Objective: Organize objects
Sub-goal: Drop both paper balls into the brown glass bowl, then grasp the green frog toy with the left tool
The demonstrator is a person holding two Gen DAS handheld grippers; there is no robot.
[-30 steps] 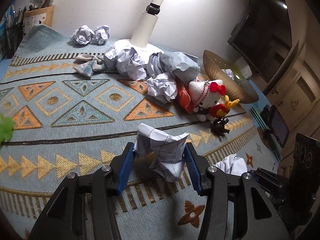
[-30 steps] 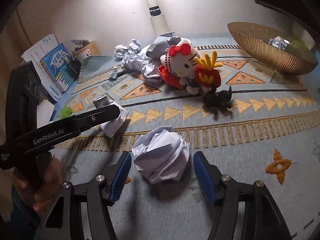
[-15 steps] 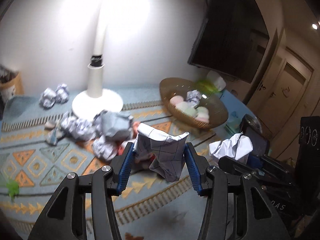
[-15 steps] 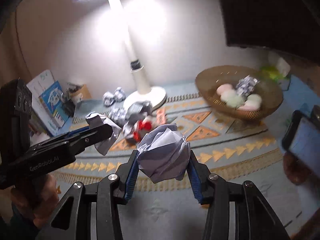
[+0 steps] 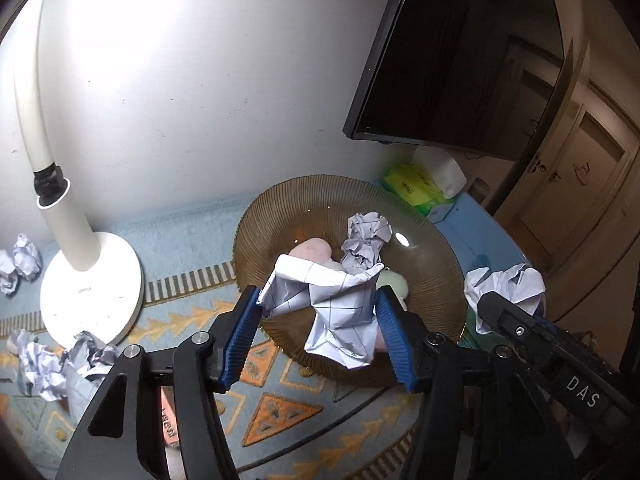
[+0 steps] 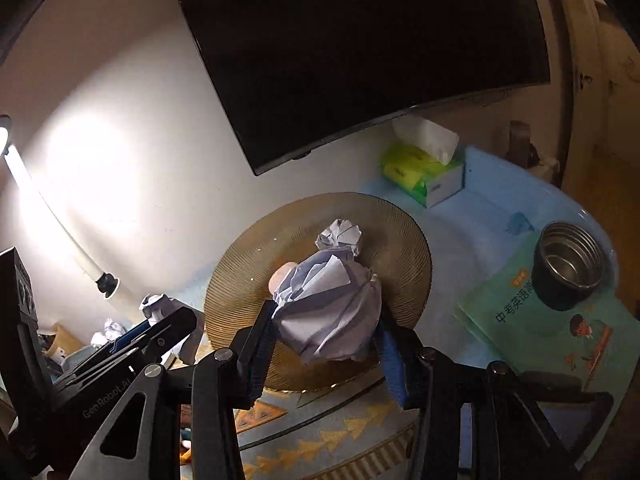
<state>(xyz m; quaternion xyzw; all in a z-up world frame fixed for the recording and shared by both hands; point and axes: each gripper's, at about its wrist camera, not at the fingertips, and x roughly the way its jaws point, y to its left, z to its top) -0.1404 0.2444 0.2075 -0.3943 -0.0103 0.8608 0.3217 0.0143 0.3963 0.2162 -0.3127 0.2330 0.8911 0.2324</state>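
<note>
Left gripper [image 5: 318, 334] opening: crumpled grid-lined paper [image 5: 334, 312]

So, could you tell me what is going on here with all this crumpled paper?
A person is tidying paper balls into the brown bowl, with a handheld claw in each hand. The left claw has a grid-lined paper ball between its fingers above the bowl, and its jaws are opening. The right claw grips a plain paper ball over the same bowl. More paper balls lie by the lamp base.
</note>
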